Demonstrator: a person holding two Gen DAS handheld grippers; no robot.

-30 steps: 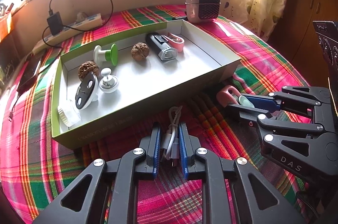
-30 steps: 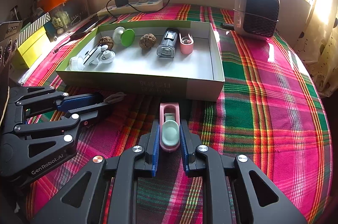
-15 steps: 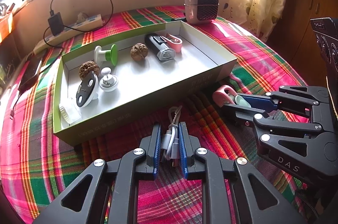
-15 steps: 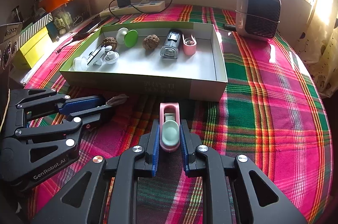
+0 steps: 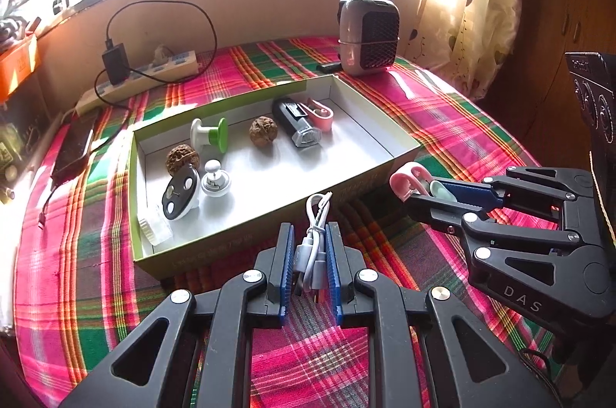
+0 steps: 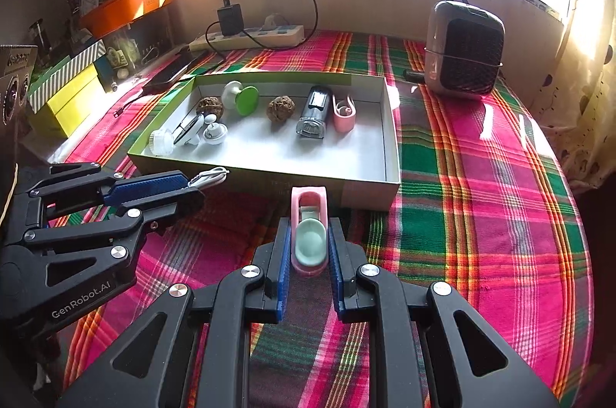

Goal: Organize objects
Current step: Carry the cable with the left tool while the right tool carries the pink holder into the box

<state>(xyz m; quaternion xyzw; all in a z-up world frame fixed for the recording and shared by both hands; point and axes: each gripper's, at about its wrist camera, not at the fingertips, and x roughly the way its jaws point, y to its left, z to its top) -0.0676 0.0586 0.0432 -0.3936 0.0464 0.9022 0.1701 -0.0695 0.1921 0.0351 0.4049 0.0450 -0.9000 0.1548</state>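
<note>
White coiled cable (image 5: 313, 238) pinched upright between the left gripper (image 5: 311, 250) pads, loop end poking up just in front of the box (image 5: 400, 142) near wall. Pink clip with mint-green pad (image 6: 309, 238) clamped in the right gripper (image 6: 308, 254), lying flat, pointing at the box. Open green-edged box sits on the plaid cloth, white inside

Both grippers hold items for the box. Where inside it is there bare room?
Bare floor lies along the box's near wall and its right end beside the pink clip. The left end around the walnut is crowded.
</note>
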